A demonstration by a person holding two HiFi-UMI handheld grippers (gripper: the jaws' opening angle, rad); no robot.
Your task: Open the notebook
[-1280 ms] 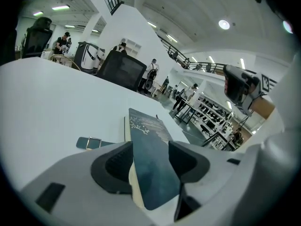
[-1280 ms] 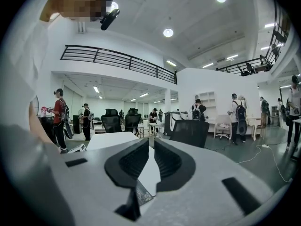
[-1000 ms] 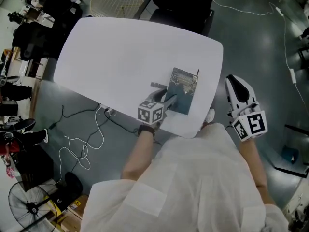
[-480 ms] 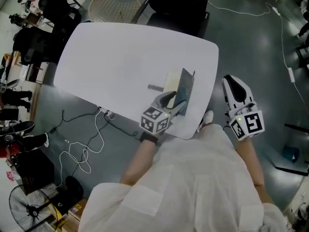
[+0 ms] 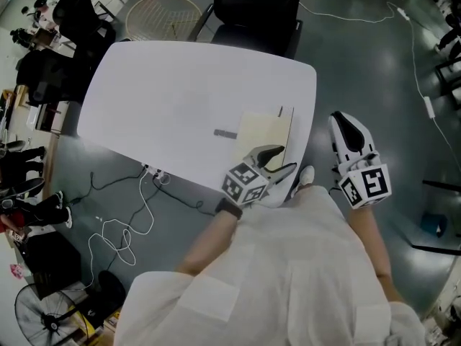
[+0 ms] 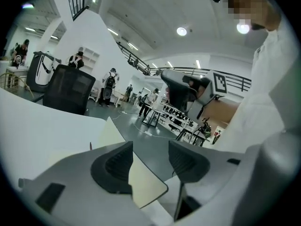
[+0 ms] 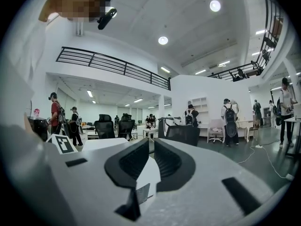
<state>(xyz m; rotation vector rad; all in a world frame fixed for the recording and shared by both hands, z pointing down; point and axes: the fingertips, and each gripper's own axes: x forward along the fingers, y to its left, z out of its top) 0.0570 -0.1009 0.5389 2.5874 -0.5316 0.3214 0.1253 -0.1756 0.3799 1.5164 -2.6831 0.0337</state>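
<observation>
Notebook [image 5: 263, 132]: is lying open near the right edge of the white bench [image 5: 166, 92], right of centre in the head view, and is showing a blank cream page.
Left gripper [image 5: 277, 163]: is hanging at the near edge of the notebook, just below frame centre, with its marker cube toward the person.
Left gripper state: in the left gripper view the left gripper [image 6: 150, 157] is standing with its jaws well apart. A cream sheet of the notebook [image 6: 146, 185] is passing between them, close to the pad at the left of the frame. It is lying clear of the other pad, so nothing is being clamped.
Right gripper [image 5: 347, 121]: is hovering off the bench over the floor, at the right of the head view, well apart from the notebook.
Right gripper state: in the right gripper view the right gripper [image 7: 151, 149] is keeping its jaws together, with only a slit between them, and is holding nothing.
Grey strip [image 5: 225, 133]: is lying on the bench just left of the notebook.
Office chair [image 5: 256, 9]: is standing at the far side of the bench, at top centre.
</observation>
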